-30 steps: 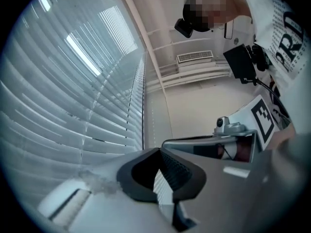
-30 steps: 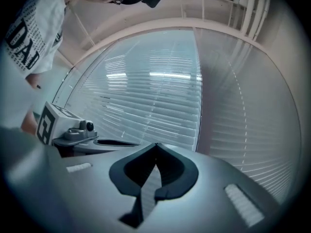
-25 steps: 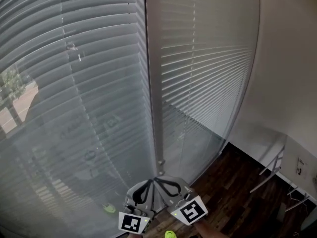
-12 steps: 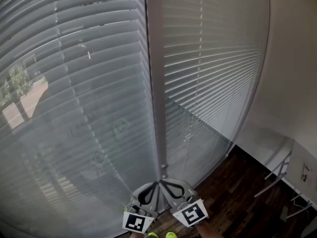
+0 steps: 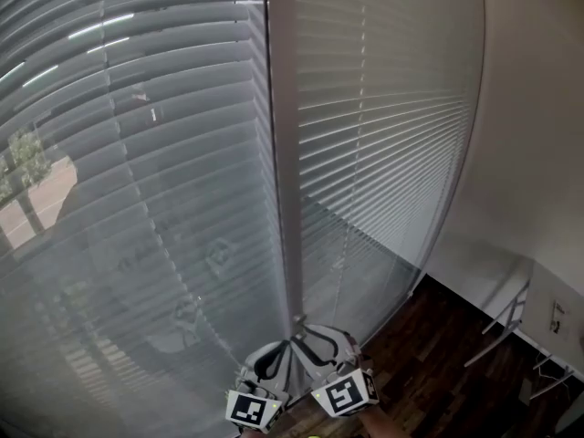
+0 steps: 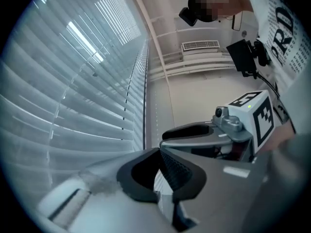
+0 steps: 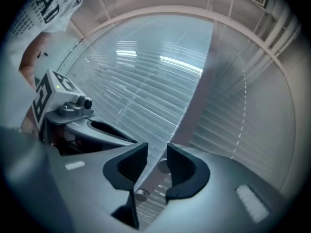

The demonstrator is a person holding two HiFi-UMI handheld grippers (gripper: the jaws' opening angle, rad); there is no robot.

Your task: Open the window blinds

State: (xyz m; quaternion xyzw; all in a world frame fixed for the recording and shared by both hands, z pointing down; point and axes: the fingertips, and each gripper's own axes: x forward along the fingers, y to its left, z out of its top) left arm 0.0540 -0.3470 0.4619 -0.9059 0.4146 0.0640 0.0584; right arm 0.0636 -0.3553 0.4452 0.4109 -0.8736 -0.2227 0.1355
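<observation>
Our left tool [image 6: 159, 151] is closed, empty; our right tool [image 7: 157, 147] is opening, gripping nothing, facing blinds [image 5: 164, 153] above a wood floor [image 5: 438, 345].

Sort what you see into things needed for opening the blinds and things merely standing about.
Job: left blind, right blind, small knobs by the centre post, likely pulls.
Standing about: metal rack, wood floor, white wall.
</observation>
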